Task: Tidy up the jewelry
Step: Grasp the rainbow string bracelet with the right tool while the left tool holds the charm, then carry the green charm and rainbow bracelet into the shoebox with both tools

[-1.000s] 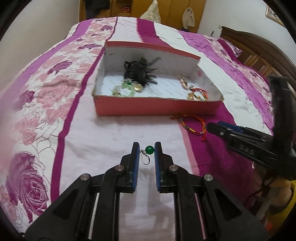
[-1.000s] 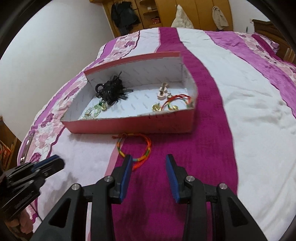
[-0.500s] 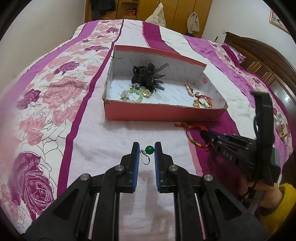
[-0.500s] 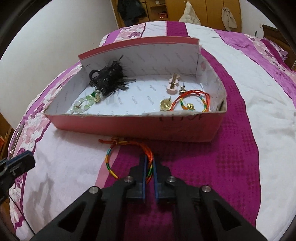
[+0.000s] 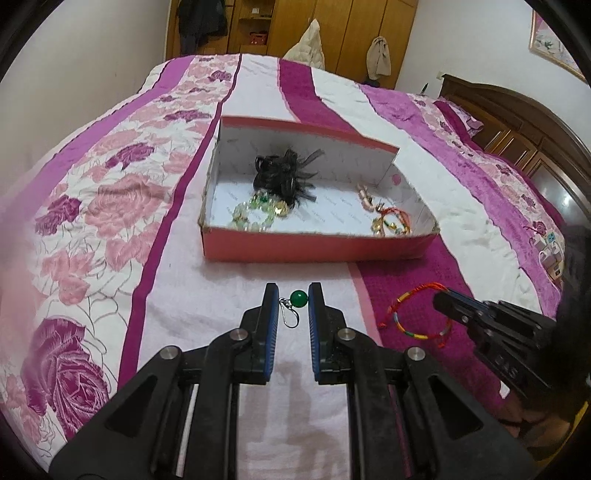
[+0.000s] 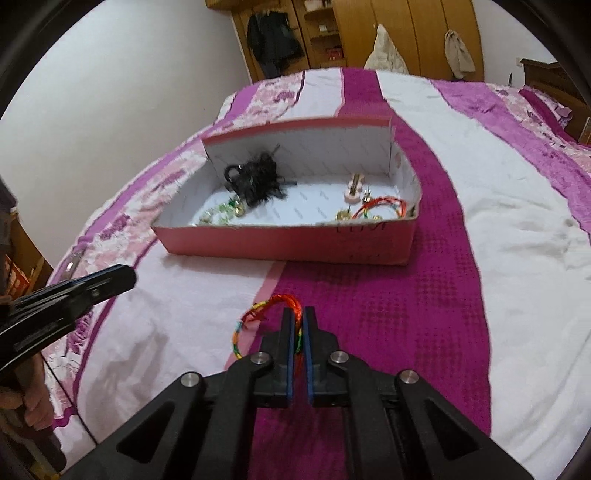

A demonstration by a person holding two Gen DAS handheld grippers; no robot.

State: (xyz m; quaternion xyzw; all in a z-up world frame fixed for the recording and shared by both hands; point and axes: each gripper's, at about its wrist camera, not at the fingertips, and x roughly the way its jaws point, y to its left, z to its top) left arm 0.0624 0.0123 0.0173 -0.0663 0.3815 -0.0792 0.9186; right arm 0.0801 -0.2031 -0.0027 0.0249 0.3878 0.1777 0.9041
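My left gripper is shut on a green bead earring with a silver hook, held above the bedspread in front of the red box. My right gripper is shut on a rainbow cord bracelet and holds it just off the bed; in the left wrist view the bracelet hangs from the right gripper's tip. The box holds a black hair flower, a green bead bracelet, a pink clip and another cord bracelet.
The bed carries a white, magenta and floral quilt. A dark wooden headboard is at the right and wardrobes stand behind. The left gripper shows at the left edge in the right wrist view.
My right gripper closed on the rainbow bracelet and has lifted it back from the box. My left gripper kept hold of the green earring and rose a little, the box now farther off.
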